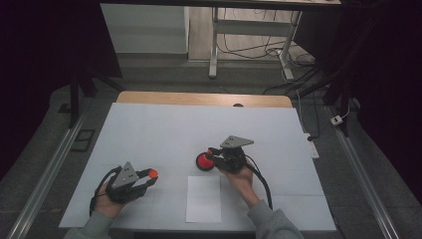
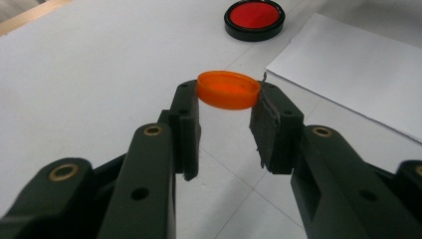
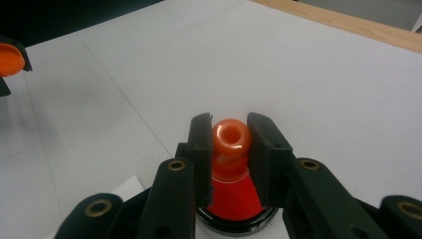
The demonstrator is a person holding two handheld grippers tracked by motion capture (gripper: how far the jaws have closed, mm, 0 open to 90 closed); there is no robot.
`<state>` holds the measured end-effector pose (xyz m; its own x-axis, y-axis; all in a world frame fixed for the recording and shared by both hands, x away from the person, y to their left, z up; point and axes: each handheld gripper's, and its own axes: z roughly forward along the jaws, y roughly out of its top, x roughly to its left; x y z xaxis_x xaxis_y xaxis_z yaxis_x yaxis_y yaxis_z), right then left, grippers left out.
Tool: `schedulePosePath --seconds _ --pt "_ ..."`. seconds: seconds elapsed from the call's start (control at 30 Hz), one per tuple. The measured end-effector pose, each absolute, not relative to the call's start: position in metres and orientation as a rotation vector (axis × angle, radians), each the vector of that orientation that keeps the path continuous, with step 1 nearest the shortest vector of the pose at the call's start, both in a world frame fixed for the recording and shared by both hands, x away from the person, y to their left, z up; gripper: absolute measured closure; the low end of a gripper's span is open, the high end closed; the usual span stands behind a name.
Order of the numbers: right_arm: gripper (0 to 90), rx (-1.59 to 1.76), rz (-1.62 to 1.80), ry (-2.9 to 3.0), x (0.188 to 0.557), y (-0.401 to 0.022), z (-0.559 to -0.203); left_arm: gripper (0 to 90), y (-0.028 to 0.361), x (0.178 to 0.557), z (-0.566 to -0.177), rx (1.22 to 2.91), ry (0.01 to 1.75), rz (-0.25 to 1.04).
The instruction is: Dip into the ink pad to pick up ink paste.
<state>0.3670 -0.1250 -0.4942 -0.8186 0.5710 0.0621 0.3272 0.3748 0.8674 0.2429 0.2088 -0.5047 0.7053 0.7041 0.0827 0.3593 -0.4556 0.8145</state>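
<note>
My left gripper hovers at the table's near left, shut on a small orange cap. In the left gripper view the cap sits level between the two fingertips, open side up. My right gripper is at the middle of the table, shut on a red cone-shaped piece with a black ring base. In the right gripper view the jaws clamp its orange neck, whose mouth is open; the red cone widens below into the black ring. The left gripper view has a red disc in a black rim farther off.
A white sheet of paper lies near the front edge between the two hands, also in the left gripper view. The white table top stretches back to a wooden strip. Beyond the table are stands and cables on the floor.
</note>
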Motion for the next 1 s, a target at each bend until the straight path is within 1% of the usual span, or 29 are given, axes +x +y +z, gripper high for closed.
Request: schedulePosePath --seconds 0.7,1.0 --pt "71.9 0.773 1.488 2.374 0.355 -0.134 -0.482 64.4 0.208 0.244 -0.506 2.084 0.811 0.521" --pt "71.9 0.749 1.521 2.362 0.346 -0.148 -0.475 64.4 0.208 0.244 -0.507 2.089 0.811 0.519"
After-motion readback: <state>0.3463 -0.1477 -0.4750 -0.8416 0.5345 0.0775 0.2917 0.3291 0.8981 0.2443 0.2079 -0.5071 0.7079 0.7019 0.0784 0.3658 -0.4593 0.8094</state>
